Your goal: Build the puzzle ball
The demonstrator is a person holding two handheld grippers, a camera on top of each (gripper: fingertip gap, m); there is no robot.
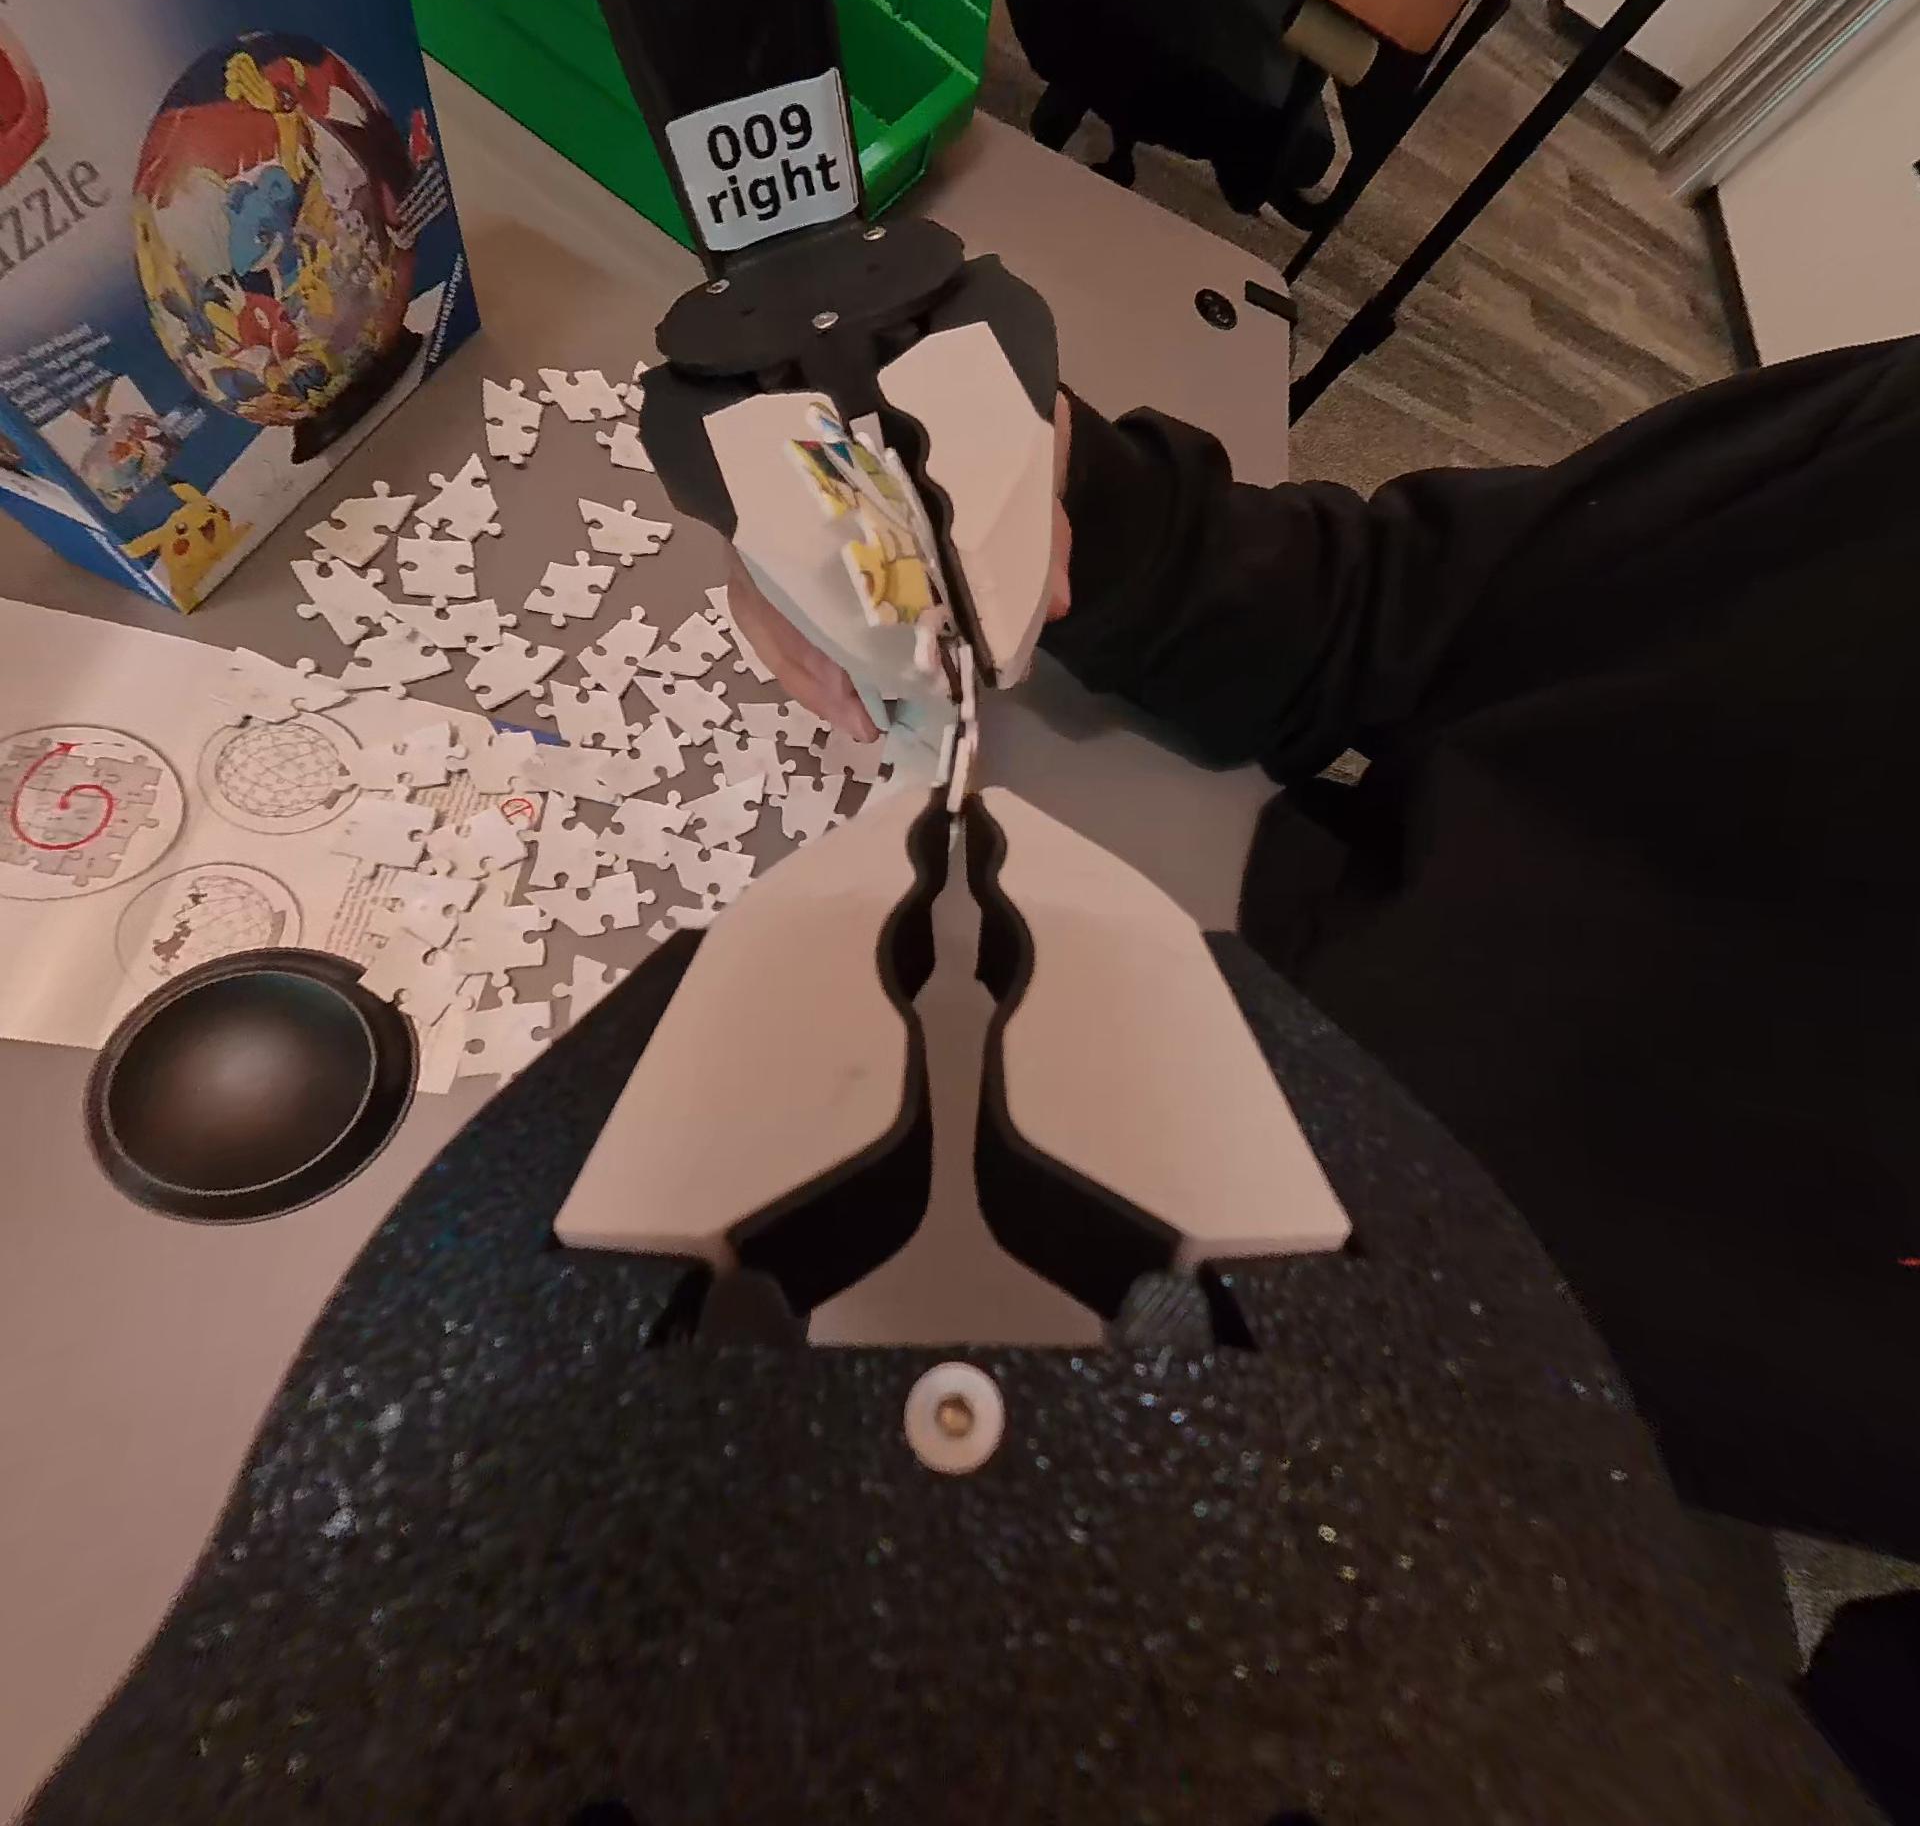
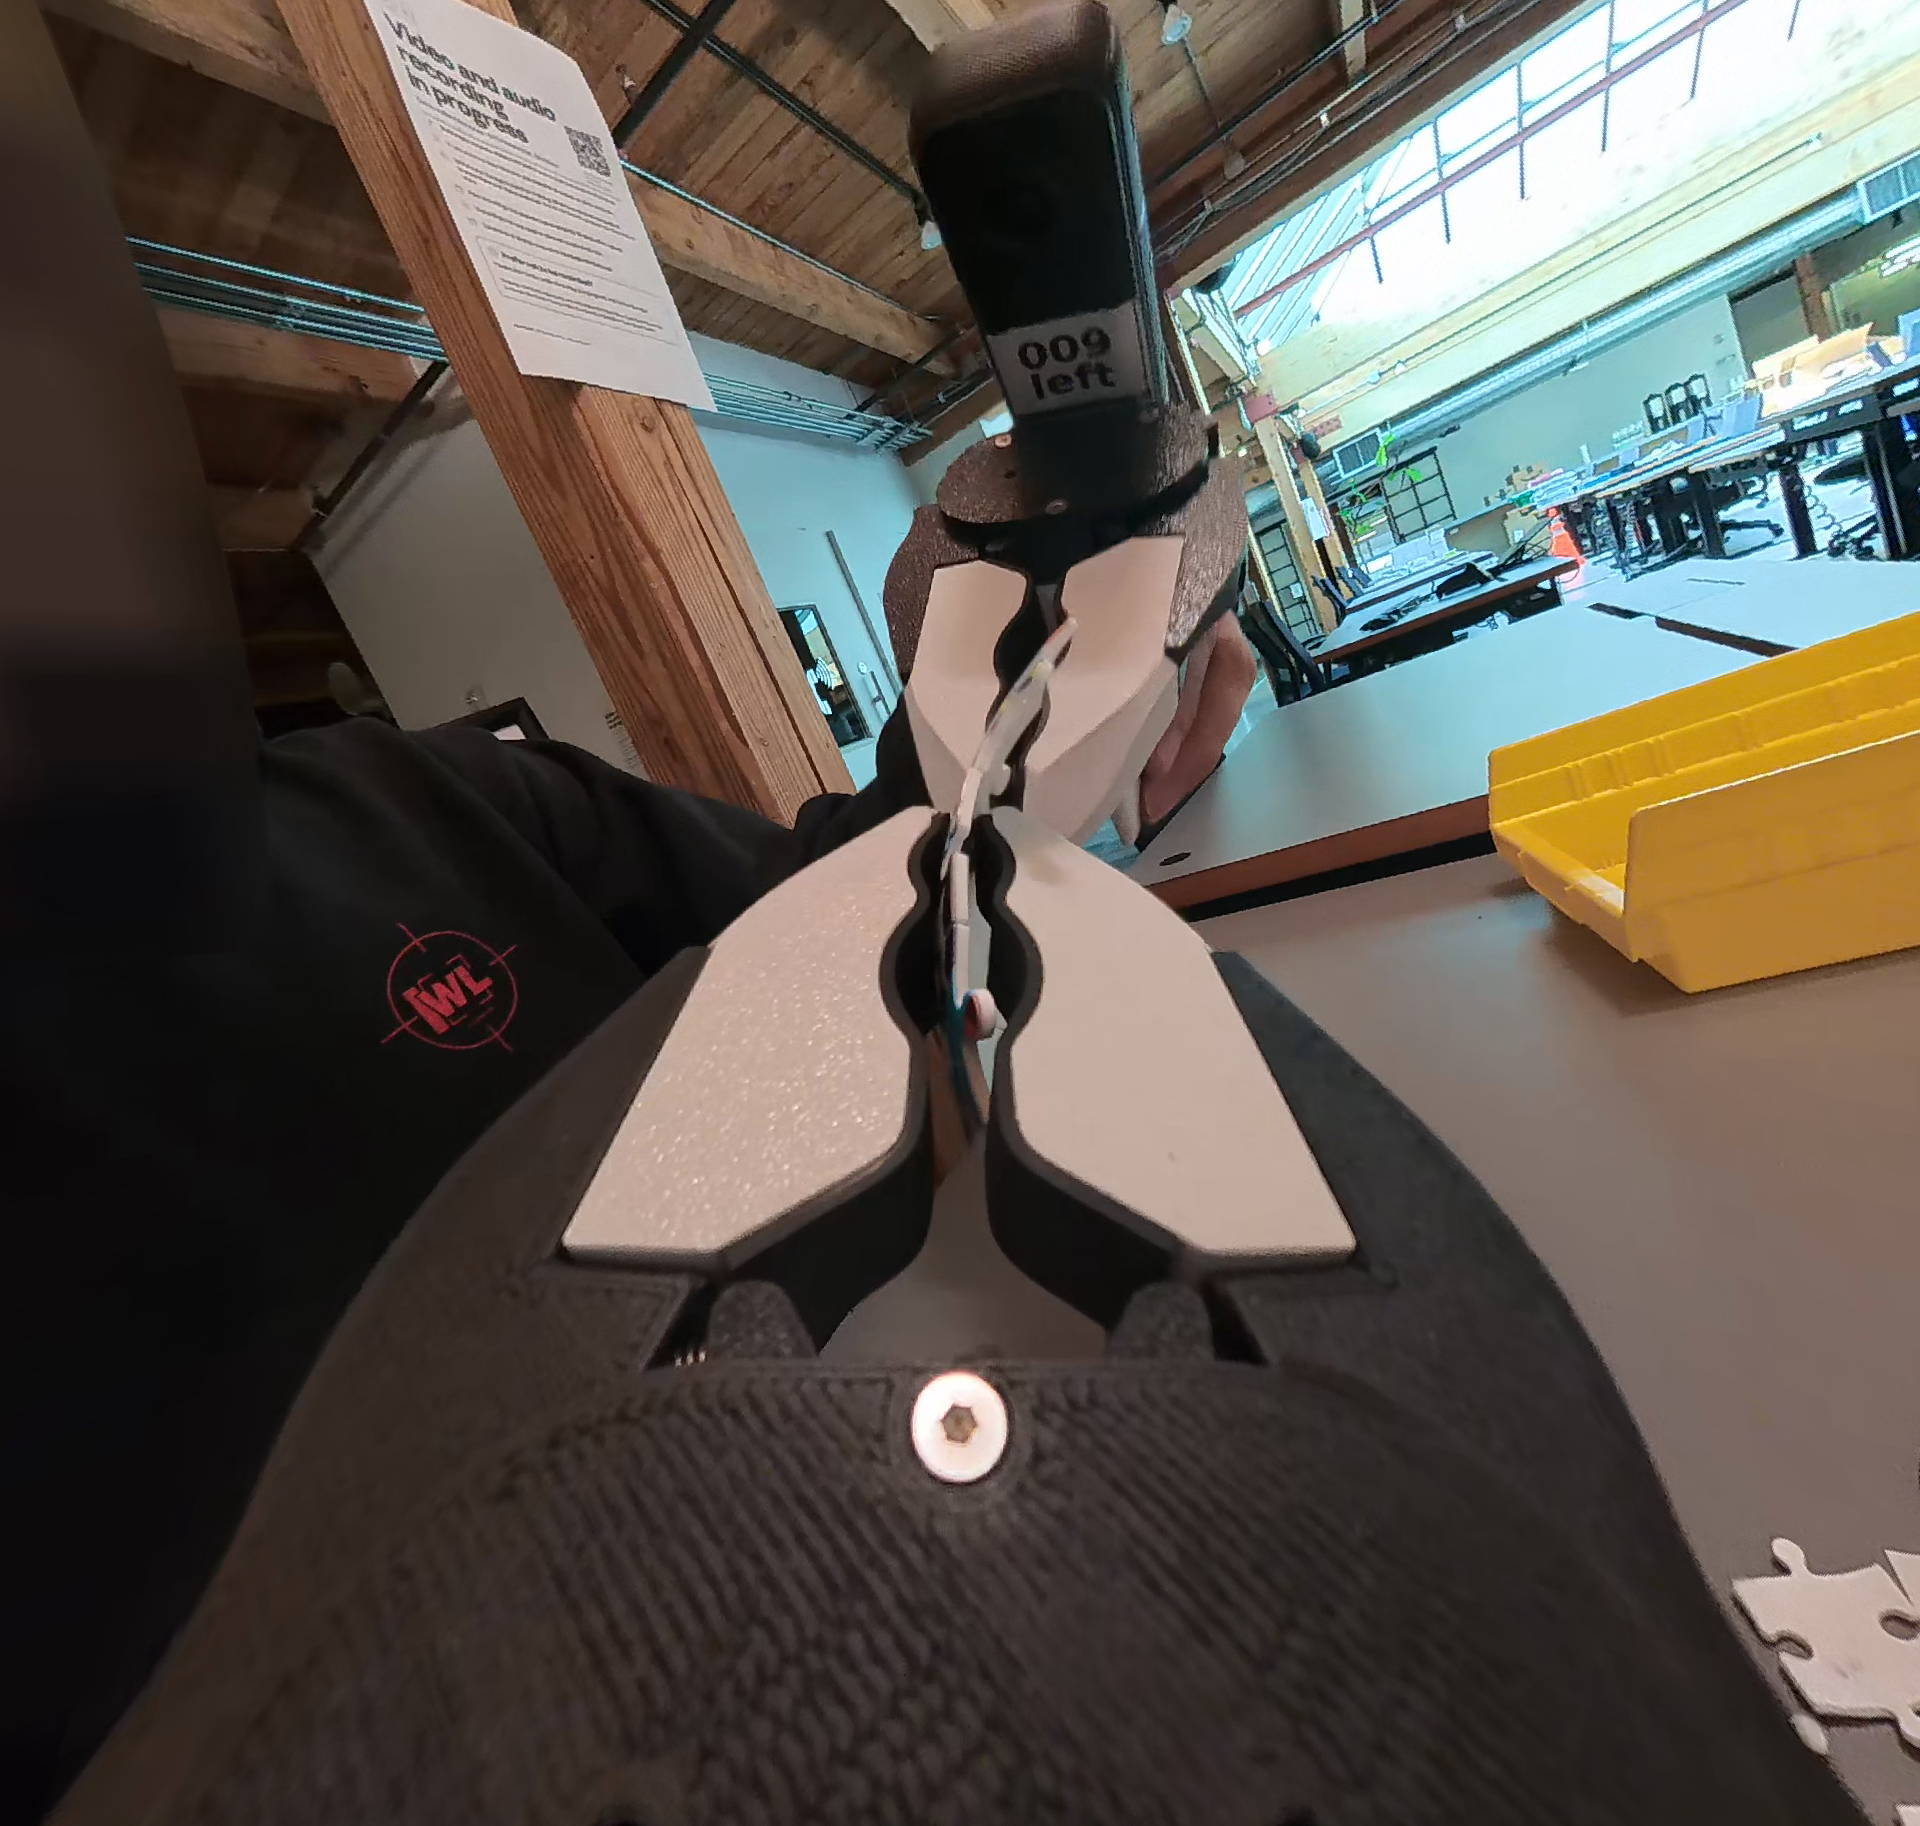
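My left gripper (image 1: 961,815) and my right gripper (image 1: 961,675) face each other tip to tip above the table. Each is shut on a short run of joined puzzle pieces. The right gripper's pieces (image 1: 894,571) show a yellow and multicoloured print. The two runs meet edge to edge between the tips. In the right wrist view the right gripper (image 2: 961,836) holds its pieces (image 2: 964,945) edge-on, and the left gripper (image 2: 1003,789) grips a thin white piece (image 2: 1023,706). Many loose white pieces (image 1: 582,737) lie face down on the table.
A puzzle box (image 1: 208,270) stands at the far left, with a green bin (image 1: 904,62) behind it. An instruction sheet (image 1: 125,820) and a black round stand (image 1: 244,1080) lie left. A yellow bin (image 2: 1714,841) sits right. A dark sleeve (image 1: 1455,633) reaches in. My left and right fingertips are right by each other.
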